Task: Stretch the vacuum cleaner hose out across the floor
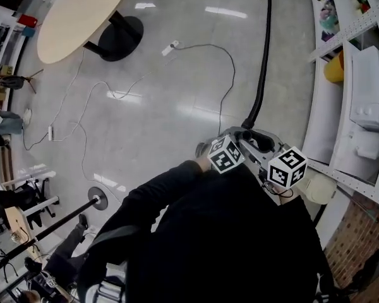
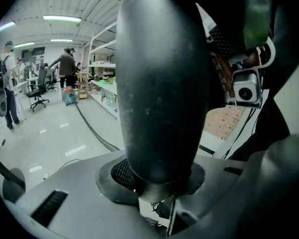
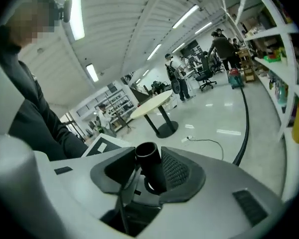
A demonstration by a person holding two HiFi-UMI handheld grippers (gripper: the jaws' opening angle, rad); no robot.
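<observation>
I watched the long black vacuum cleaner hose (image 1: 263,62) lying in a nearly straight line across the glossy pale grey floor (image 1: 177,106), running from the far end of the room to the person's chest. There both tools met on its rigid dark end. The left gripper (image 2: 157,185) was clamped on that thick tube, which filled most of the left gripper view. The right gripper (image 3: 150,178) was closed on it too, with the open tip standing up between its pads. A thin white cable (image 1: 221,62) looped over the floor to the left of the hose. A round beige table on a black pedestal (image 1: 76,14) stood farther left, and white metal shelving (image 1: 366,106) ran along the right.
</observation>
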